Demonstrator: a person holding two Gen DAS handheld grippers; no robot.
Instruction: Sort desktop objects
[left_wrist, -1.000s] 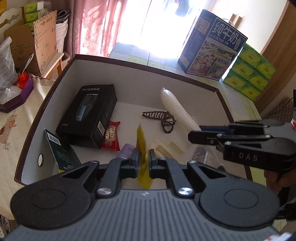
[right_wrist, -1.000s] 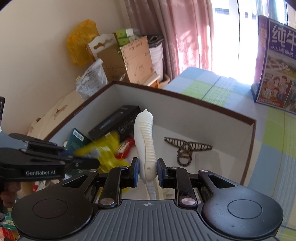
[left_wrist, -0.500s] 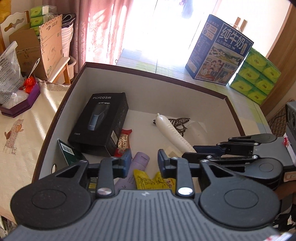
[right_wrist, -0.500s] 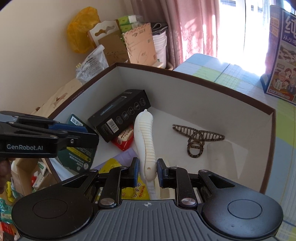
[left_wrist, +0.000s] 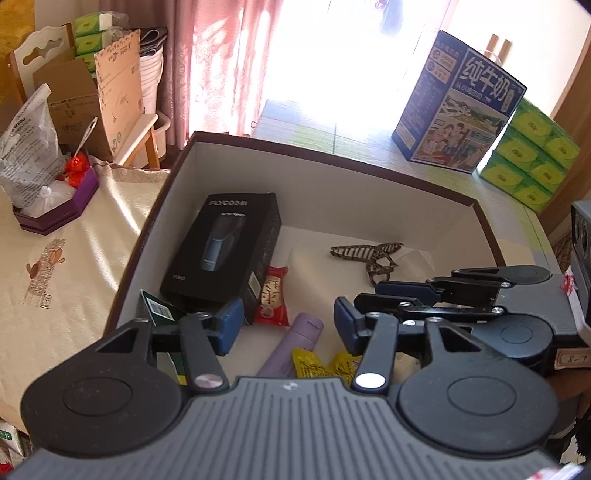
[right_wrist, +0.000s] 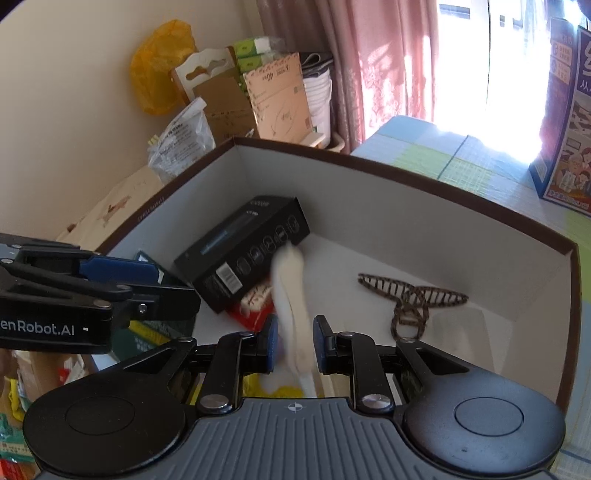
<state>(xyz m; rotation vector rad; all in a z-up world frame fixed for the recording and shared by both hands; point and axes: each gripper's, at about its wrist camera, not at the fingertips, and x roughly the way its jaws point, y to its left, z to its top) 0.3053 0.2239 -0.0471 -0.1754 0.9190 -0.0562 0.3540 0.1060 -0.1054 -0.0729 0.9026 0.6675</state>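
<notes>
Jaws spread on both, your right gripper (right_wrist: 291, 341) drops the white tube (right_wrist: 290, 306) between them into the box (right_wrist: 369, 162); fetch another object next.

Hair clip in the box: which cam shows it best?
The left wrist view: the hair clip lies sharp and whole on the box floor, unobstructed. The right wrist view also shows the clip whole beside the open right gripper, but a blurred white object crowds the middle.
</notes>
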